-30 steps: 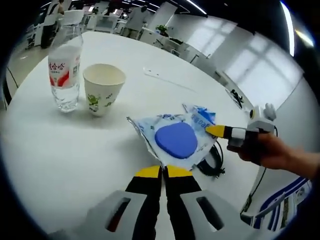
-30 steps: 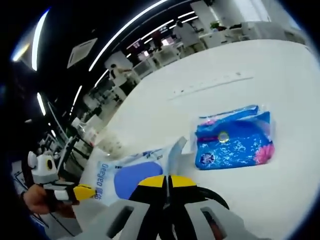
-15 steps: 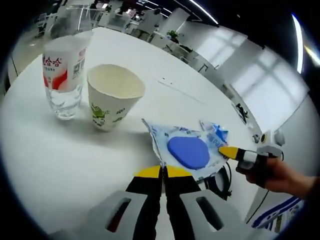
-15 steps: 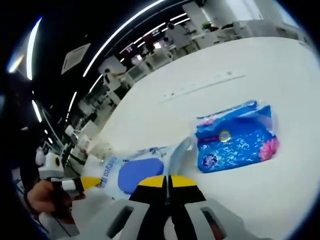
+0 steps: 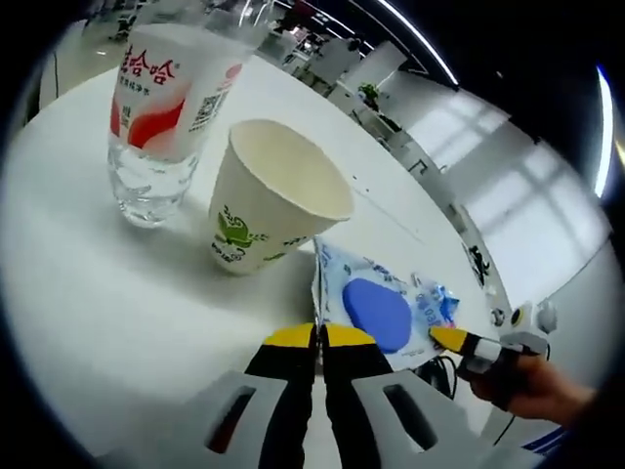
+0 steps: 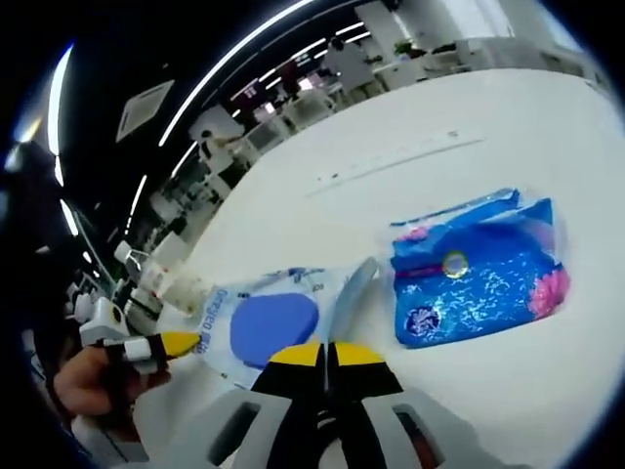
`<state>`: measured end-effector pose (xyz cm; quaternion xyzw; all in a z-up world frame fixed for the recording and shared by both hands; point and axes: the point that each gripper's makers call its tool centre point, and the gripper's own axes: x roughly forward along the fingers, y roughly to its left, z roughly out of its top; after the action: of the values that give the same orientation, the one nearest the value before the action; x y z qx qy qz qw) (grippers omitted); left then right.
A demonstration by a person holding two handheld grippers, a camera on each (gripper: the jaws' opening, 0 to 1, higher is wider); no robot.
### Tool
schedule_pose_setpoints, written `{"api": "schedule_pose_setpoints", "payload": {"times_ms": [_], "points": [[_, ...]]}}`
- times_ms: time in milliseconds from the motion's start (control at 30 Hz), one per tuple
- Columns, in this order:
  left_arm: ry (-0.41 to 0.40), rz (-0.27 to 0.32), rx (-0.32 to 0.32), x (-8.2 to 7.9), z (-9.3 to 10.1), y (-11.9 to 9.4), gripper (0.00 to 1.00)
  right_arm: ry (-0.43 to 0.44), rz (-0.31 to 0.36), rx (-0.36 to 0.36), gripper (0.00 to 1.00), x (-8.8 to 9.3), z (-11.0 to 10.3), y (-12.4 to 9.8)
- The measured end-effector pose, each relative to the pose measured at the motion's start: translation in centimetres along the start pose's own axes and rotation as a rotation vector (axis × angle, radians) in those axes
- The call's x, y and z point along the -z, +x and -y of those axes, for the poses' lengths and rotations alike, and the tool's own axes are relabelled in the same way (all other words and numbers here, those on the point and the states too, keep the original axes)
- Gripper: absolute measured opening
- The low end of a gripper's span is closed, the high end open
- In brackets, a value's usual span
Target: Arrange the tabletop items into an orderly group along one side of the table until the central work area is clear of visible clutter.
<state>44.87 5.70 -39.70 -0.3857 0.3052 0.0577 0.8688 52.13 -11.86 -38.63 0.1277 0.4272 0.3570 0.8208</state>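
Both grippers are clamped on the same wet-wipe pack (image 5: 376, 311): the left gripper (image 5: 319, 337) has its jaws closed on one edge, and the right gripper (image 6: 329, 354) is pinched on the opposite end. The pack sits on the white table (image 5: 88, 283), just beside the paper cup (image 5: 269, 207).

Biggest risk, I'd say: the pack is limp, so pulling both ends unevenly could slip it out of one grip or swing it into the cup, which looks light and easy to tip.

The cup looks empty inside. The water bottle (image 5: 166, 112) next to it has a little water at the bottom, though I can't really tell how much. A blue floral pouch (image 6: 479, 269) lies apart on the table.
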Motion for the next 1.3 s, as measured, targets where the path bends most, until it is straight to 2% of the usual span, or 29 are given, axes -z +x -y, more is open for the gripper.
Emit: {"api": "schedule_pose_setpoints", "payload": {"times_ms": [167, 233, 300, 333, 400, 567, 600, 633, 733, 767, 900, 1067, 1167, 1200, 1233, 1267, 1300], "points": [[-0.030, 0.023, 0.008, -0.4, -0.1, 0.2, 0.00, 0.032, 0.003, 0.015, 0.04, -0.2, 1.0, 0.3], [-0.024, 0.015, 0.014, 0.2, 0.2, -0.2, 0.03, 0.040, -0.001, 0.016, 0.08, 0.0, 1.1, 0.1], [-0.017, 0.002, 0.017, 0.3, -0.7, -0.1, 0.11, 0.028, -0.012, 0.022, 0.12, 0.3, 1.7, -0.1], [-0.014, -0.002, 0.028, 0.8, 0.1, -0.8, 0.11, 0.025, -0.015, 0.024, 0.14, 0.4, 1.9, -0.3], [-0.004, -0.004, 0.038, 0.8, -0.5, -0.9, 0.11, 0.028, -0.015, 0.020, 0.16, 0.6, 2.2, -0.8], [0.020, -0.010, 0.051, 1.6, -0.1, -1.9, 0.09, 0.032, 0.004, 0.004, 0.13, 0.8, 2.1, -1.5], [0.024, -0.014, 0.051, 1.1, -1.5, -1.0, 0.08, 0.032, 0.004, 0.002, 0.12, 0.7, 2.2, -1.4], [0.025, -0.015, 0.051, 1.1, -1.5, -1.0, 0.07, 0.031, 0.003, 0.002, 0.12, 0.7, 2.2, -1.3], [0.028, -0.017, 0.066, 1.5, -0.4, -1.3, 0.04, 0.026, 0.000, 0.008, 0.11, 0.8, 2.1, -1.3], [0.033, -0.018, 0.065, 1.4, -0.6, -1.1, 0.02, 0.023, -0.002, 0.007, 0.10, 0.8, 2.0, -1.3], [0.044, -0.019, 0.065, 1.3, 0.0, -0.9, 0.00, 0.013, -0.002, -0.001, 0.02, 0.7, 1.7, -1.0], [0.019, -0.001, 0.048, 0.7, -0.6, -0.4, 0.00, 0.029, 0.010, 0.009, 0.00, 0.3, 1.7, -0.4], [0.014, 0.007, 0.042, 0.6, 0.0, -0.8, 0.00, 0.034, 0.016, 0.011, 0.00, 0.0, 1.4, -0.2], [0.015, 0.008, 0.040, 0.2, -0.9, -0.1, 0.00, 0.034, 0.018, 0.014, 0.00, -0.1, 1.4, -0.1], [0.014, 0.010, 0.038, 0.1, -1.0, 0.0, 0.00, 0.037, 0.022, 0.014, 0.00, -0.3, 1.4, 0.1], [0.012, 0.012, 0.033, 0.4, -0.2, -0.6, 0.00, 0.041, 0.026, 0.015, 0.00, -0.4, 1.3, 0.1], [0.010, 0.014, 0.032, 0.4, -0.1, -0.6, 0.00, 0.046, 0.031, 0.016, 0.00, -0.5, 1.2, 0.1]]}}
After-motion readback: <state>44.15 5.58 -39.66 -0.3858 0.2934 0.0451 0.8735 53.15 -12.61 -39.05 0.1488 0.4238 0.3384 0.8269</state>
